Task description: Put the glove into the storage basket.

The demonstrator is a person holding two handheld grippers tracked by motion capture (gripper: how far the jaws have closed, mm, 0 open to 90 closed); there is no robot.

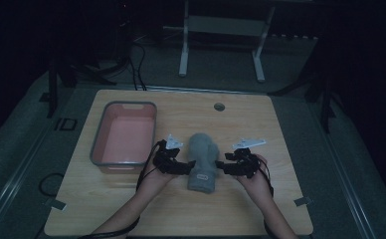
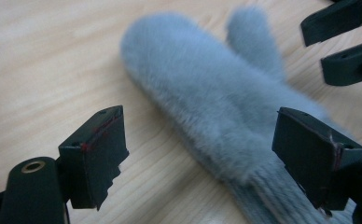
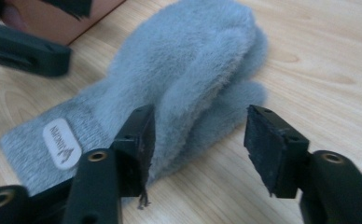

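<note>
the mitten [image 1: 202, 159] lies mid-table [image 1: 191, 214], between the left gripper [image 1: 188, 167] and right gripper [image 1: 221, 167]; the tray [image 1: 97, 144] sits to its left.

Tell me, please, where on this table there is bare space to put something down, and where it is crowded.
Bare wood lies along the table's right edge beyond the right gripper, across the near edge in front of the forearms, and at the far side around the small round hole. The middle is crowded: both grippers, the left gripper included, flank the grey mitten, with the pink bin beside.
</note>
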